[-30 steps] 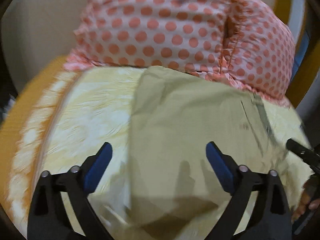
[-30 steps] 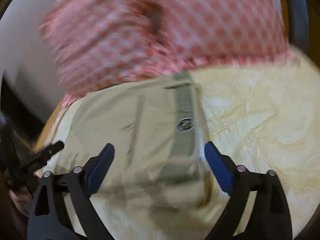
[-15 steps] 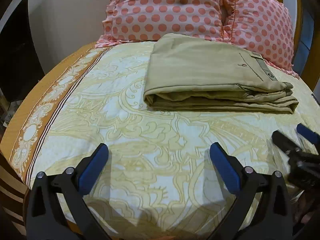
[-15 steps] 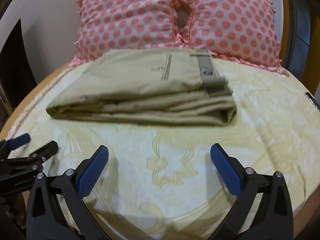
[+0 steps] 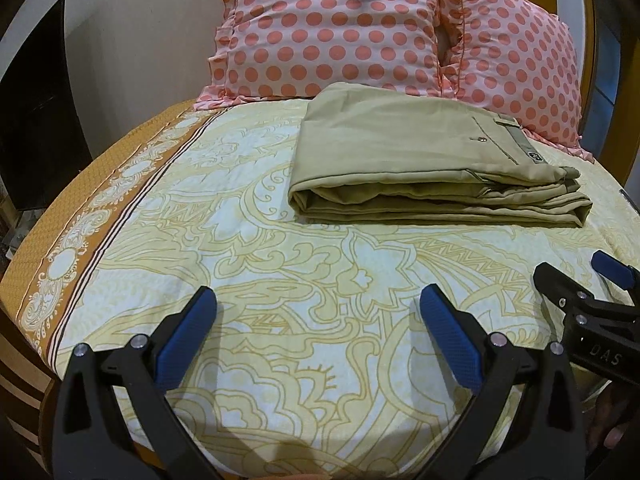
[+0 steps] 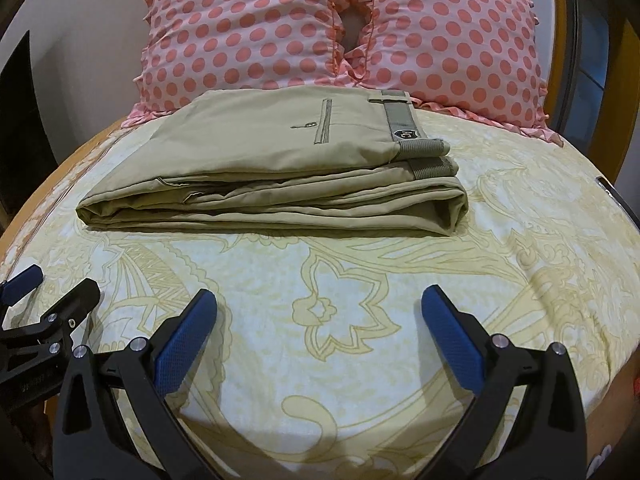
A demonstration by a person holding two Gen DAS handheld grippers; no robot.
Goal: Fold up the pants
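Khaki cotton pants (image 5: 420, 168) sit folded in a flat rectangular stack on the bed with the yellow-and-white floral sheet (image 5: 280, 300), far end touching the two pink polka-dot pillows (image 5: 332, 28). Waistband with the grey inner band and small logo tab (image 6: 402, 126) is at the right end of the stack, back welt pocket facing up.

Left tool (image 5: 316, 320): jaws spread wide, nothing between them, hovering over bare sheet near the bed's front edge, well apart from the pants. Right tool (image 6: 318, 320): same, wide and empty, also short of the stack. Each shows at the edge of the other's view.

Judgement: fold looks done; several layers visible along the near edge, edges roughly aligned, waistband layers slightly stepped.

Handling, if it needs moving or squaring:
- Light, soft, limp woven cloth. No stiffness of its own; lifts from one point and the layers will sag and fan open.
- Not fragile, not slick; sheet underneath is soft and may ruck if the stack is dragged.
- Best hold: pinch all layers at the two near corners, one tool each. The rounded folded left end (image 6: 90, 216) holds together better than the open waistband end.
- Waistband is the thickest, firmest part; good bite there, but needs the jaws wide as they are now.
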